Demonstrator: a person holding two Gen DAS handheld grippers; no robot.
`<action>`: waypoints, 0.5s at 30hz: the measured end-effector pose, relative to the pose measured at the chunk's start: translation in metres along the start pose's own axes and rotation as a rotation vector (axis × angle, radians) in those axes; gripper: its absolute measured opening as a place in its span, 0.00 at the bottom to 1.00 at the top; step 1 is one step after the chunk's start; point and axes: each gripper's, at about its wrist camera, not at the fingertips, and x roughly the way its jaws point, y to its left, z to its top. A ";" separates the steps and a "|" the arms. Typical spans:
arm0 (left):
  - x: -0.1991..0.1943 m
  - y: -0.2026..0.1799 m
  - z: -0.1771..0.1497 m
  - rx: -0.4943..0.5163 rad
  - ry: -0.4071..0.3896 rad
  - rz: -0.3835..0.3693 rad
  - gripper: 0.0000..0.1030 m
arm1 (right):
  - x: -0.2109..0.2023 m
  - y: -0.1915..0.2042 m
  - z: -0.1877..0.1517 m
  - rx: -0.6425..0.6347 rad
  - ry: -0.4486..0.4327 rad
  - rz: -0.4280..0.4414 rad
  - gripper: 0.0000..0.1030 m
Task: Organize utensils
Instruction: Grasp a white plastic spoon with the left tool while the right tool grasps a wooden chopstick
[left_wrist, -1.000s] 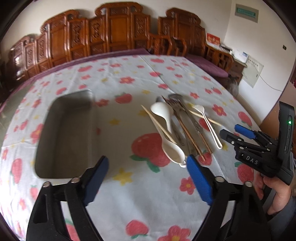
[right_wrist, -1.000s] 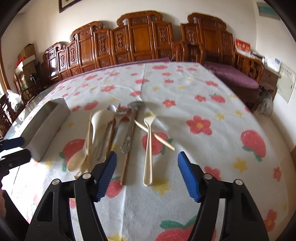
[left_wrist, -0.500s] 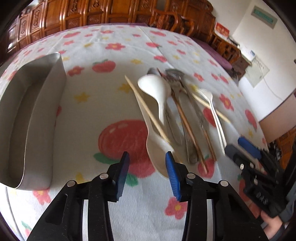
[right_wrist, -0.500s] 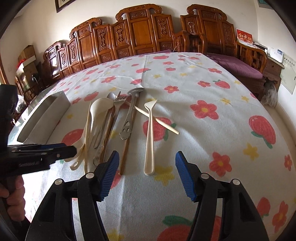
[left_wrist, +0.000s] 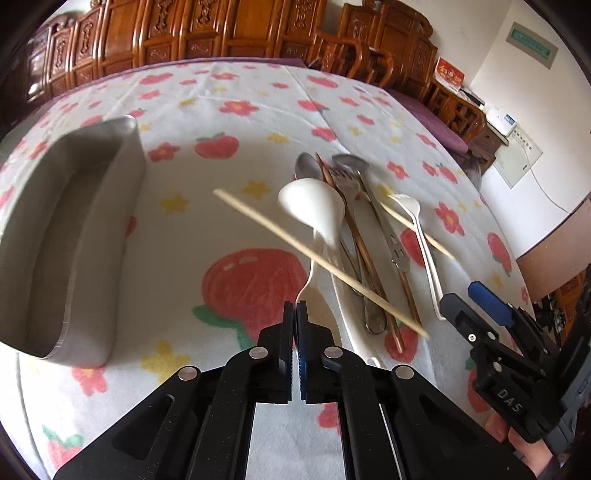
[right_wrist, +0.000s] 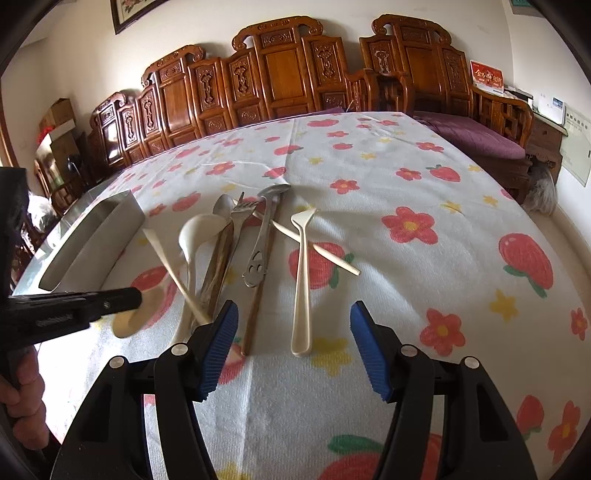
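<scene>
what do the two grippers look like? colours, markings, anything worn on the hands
Both are matte black handheld linkage frames with silver pivot bolts and two fingers carrying blue ribbed pads: left gripper, right gripper. The right gripper's body shows white "DAS" lettering in the left wrist view. No cables show. The hands on the handles are bare; a dark sleeve edge may show at the right wrist, hard to tell.

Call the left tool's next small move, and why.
Probably lift and carry toward the metal tray. The left tool is shut on the white spoon by its handle, a chopstick lies across that spoon, so raise slowly; the tray sits to its left.
</scene>
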 end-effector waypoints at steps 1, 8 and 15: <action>-0.004 0.000 0.000 0.011 -0.012 0.010 0.01 | 0.000 0.001 0.000 -0.002 -0.001 0.001 0.64; -0.025 0.008 0.000 0.038 -0.062 0.058 0.01 | -0.004 0.007 0.000 -0.014 -0.019 0.078 0.64; -0.035 0.014 0.008 0.052 -0.096 0.081 0.01 | 0.000 0.034 0.002 -0.078 0.001 0.200 0.60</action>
